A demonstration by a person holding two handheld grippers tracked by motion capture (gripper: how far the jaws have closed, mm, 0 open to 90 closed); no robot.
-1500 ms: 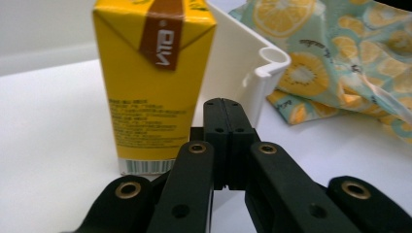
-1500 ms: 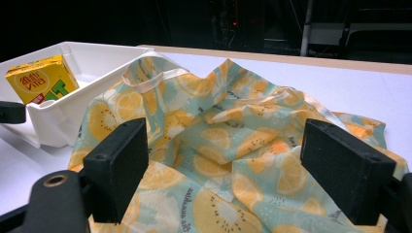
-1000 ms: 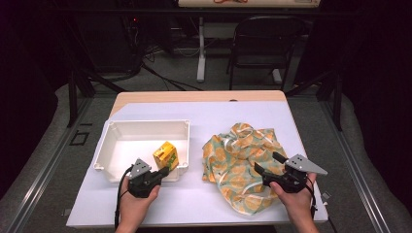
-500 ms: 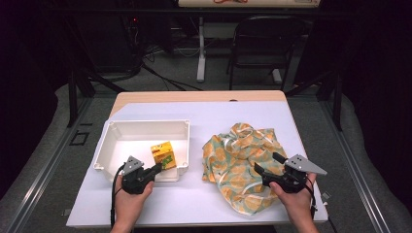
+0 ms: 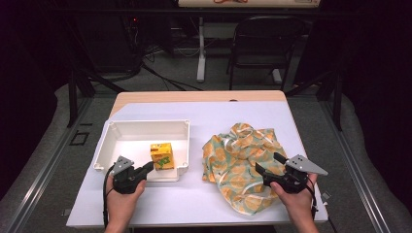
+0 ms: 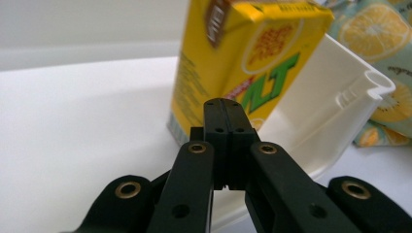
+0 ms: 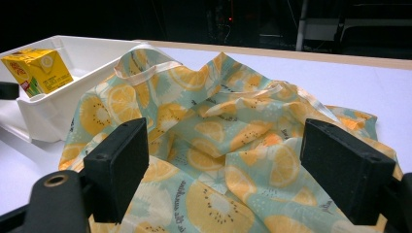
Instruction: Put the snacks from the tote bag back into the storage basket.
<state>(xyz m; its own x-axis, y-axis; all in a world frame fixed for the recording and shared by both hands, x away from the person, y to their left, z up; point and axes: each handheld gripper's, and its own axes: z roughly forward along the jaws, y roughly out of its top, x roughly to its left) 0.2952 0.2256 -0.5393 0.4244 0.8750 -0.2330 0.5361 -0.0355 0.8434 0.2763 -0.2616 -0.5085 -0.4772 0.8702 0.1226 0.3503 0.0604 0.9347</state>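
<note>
A white table (image 5: 194,204) carries a lemon-print cloth bag (image 5: 245,167) at right and a white plastic bin (image 5: 141,131) at left. A yellow lemon-tea carton (image 5: 162,155) stands in the bin's near right corner. The right gripper (image 5: 266,166) hangs over the bag's near edge, jaws spread and empty. The left gripper (image 5: 147,166), jaws clenched on nothing, points at the carton.

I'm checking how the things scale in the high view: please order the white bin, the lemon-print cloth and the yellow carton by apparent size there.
1. White bin and lemon-print cloth: too alike in spread to rank.
2. Yellow carton, standing in the bin, clearly smallest.
</note>
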